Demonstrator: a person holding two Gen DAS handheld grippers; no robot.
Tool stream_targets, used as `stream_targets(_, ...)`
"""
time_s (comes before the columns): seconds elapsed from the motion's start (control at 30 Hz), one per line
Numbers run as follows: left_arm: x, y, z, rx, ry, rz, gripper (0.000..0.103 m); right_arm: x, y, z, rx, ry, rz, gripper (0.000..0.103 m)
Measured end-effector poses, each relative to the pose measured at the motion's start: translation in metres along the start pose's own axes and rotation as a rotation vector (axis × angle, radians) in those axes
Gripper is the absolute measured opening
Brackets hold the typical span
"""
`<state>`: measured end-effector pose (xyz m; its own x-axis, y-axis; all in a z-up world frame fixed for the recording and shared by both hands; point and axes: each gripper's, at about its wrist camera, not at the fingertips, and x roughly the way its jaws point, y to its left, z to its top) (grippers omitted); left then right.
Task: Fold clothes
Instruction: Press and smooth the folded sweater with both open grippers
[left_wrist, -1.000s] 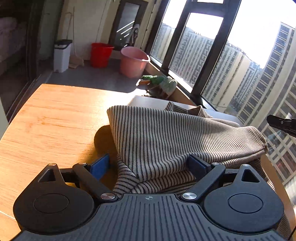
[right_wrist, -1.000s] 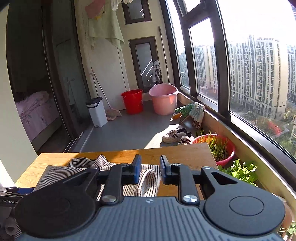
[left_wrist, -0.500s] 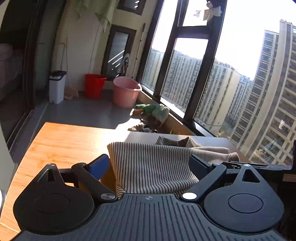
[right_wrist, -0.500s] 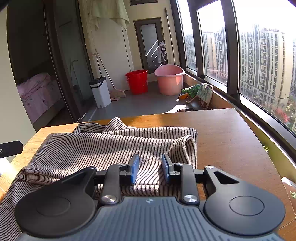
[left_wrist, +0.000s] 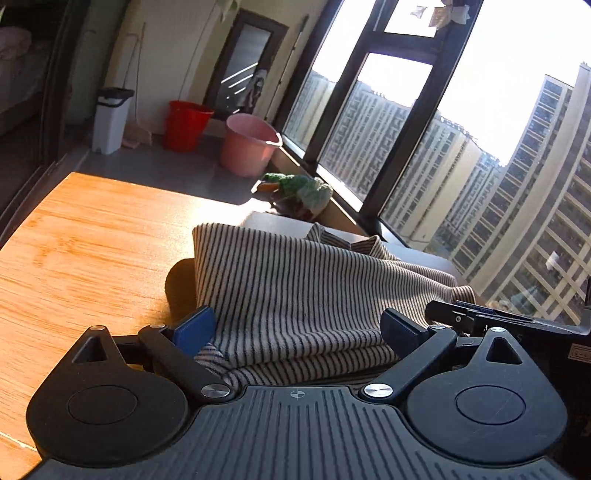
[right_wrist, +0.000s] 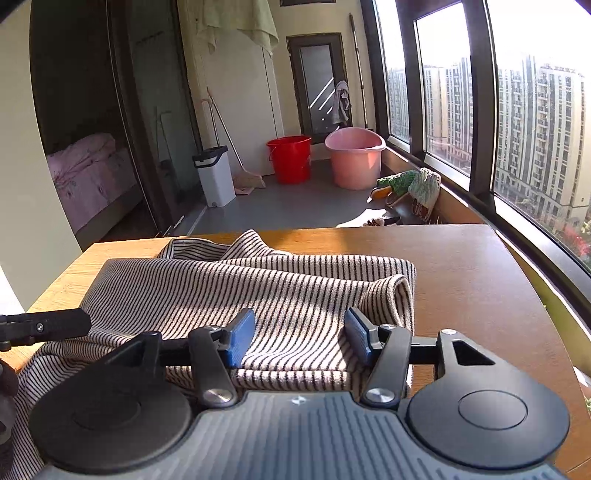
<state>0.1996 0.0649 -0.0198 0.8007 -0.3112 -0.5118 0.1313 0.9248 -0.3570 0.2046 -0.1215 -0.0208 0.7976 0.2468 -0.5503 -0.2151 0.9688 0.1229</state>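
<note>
Both the left gripper (left_wrist: 297, 325) and right gripper (right_wrist: 301, 338) are spread wide — holding nothing, the striped shirt (right_wrist: 258, 291) between their fingers. It lies on a wooden table (left_wrist: 85, 243); pink basin (right_wrist: 354, 157) beyond.

Wooden table (right_wrist: 480, 280) across lower frame. Behind it on grey floor: red bucket (right_wrist: 290, 158) centre, pink basin (right_wrist: 354, 157) just right of it, white lidded bin (right_wrist: 215, 175) to the left. Bed with pink cover (right_wrist: 90, 171) at left. Green towel (right_wrist: 240, 20) hanging top centre.
</note>
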Motion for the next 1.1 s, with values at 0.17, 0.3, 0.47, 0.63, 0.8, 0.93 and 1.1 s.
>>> stream_targets(0.17, 0.003, -0.003, 0.004, 0.038, 0.006, 0.056, 0.100, 0.012, 0.010, 0.007, -0.034, 0.002, 0.000, 0.073)
stream_targets(0.3, 0.003, -0.006, 0.005, 0.057, 0.006, 0.065, 0.102, 0.005, 0.003, 0.004, 0.006, -0.035, 0.002, 0.102)
stream_targets(0.47, 0.002, -0.005, 0.005, 0.047, 0.005, 0.079, 0.103, 0.009, -0.008, 0.005, 0.068, 0.003, -0.012, 0.103)
stream_targets(0.63, 0.003, 0.002, 0.007, -0.007, 0.022, 0.083, 0.103, 0.019, -0.008, 0.006, 0.065, 0.080, -0.040, 0.103)
stream_targets(0.8, 0.004, 0.005, 0.007, -0.024, 0.025, 0.073, 0.103, 0.020, -0.014, 0.004, 0.087, 0.099, -0.024, 0.103)
stream_targets(0.93, -0.005, 0.004, 0.003, -0.020, -0.047, 0.065, 0.103, 0.021, -0.012, 0.004, 0.073, 0.105, -0.033, 0.103)
stream_targets(1.1, -0.029, -0.031, -0.005, 0.230, -0.223, 0.012, 0.103, 0.022, -0.012, 0.003, 0.071, 0.103, -0.036, 0.103)
